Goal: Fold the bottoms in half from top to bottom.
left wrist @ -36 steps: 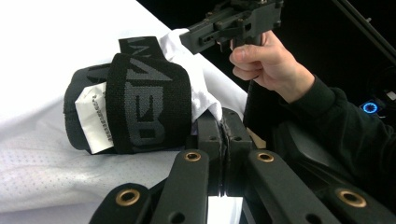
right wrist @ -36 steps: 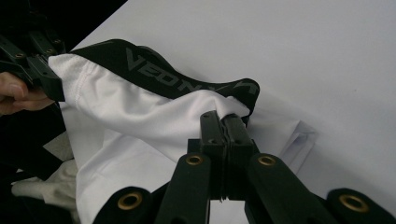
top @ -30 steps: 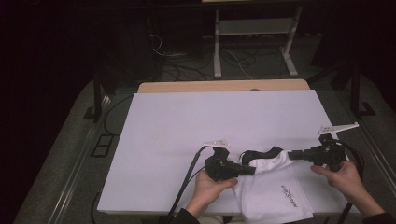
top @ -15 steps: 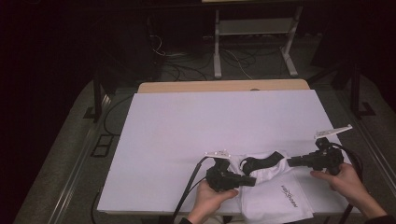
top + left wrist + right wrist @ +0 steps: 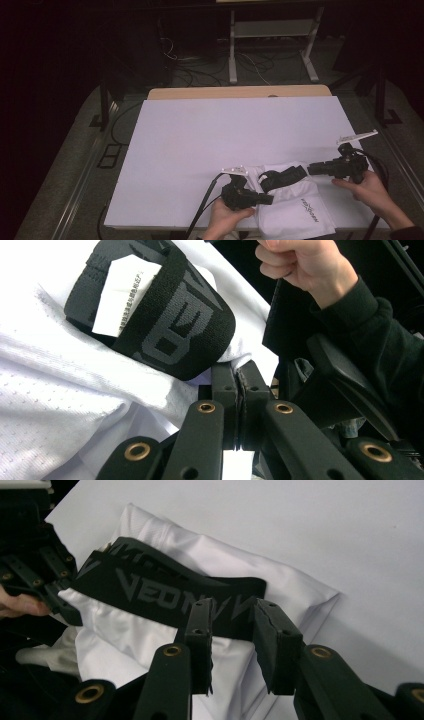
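White shorts (image 5: 295, 210) w/ black waistband (image 5: 284, 176) lie folded at near right of surface (image 5: 210, 135). Left tool (image 5: 265, 198) at garment's near-left edge, jaws pressed together on white fabric. Right tool (image 5: 314, 169) at waistband's right end, jaws just been opening, now apart w/ band (image 5: 230, 607) between, not pinched.
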Available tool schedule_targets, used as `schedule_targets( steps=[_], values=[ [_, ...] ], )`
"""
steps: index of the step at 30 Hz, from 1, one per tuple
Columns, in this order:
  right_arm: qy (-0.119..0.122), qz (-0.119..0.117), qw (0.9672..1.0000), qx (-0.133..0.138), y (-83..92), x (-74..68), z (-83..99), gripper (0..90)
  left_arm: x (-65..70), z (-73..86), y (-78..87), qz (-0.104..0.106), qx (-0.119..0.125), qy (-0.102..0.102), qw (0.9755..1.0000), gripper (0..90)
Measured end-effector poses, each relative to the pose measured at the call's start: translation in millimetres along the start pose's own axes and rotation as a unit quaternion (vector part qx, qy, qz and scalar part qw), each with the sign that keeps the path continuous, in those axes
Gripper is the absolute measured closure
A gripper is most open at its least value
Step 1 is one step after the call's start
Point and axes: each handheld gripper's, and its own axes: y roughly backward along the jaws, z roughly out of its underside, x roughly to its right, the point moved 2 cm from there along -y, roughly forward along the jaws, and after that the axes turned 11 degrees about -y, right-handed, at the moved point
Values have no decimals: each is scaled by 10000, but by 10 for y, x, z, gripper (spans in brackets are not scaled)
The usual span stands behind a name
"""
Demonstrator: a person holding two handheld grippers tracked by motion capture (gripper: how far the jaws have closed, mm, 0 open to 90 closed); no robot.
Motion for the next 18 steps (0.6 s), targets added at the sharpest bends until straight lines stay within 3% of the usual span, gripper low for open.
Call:
schedule_targets(
  steps=[6, 18],
  values=[
    [-217, 17, 9996, -175, -151, 76, -107, 629, -7, 3, -4, -4, -32, -8, 10000, 871],
    [-290, 66, 9980, -554, -403, 118, -233, 609, -15, 20, -19, 3, -99, -23, 9999, 871]
  ],
)
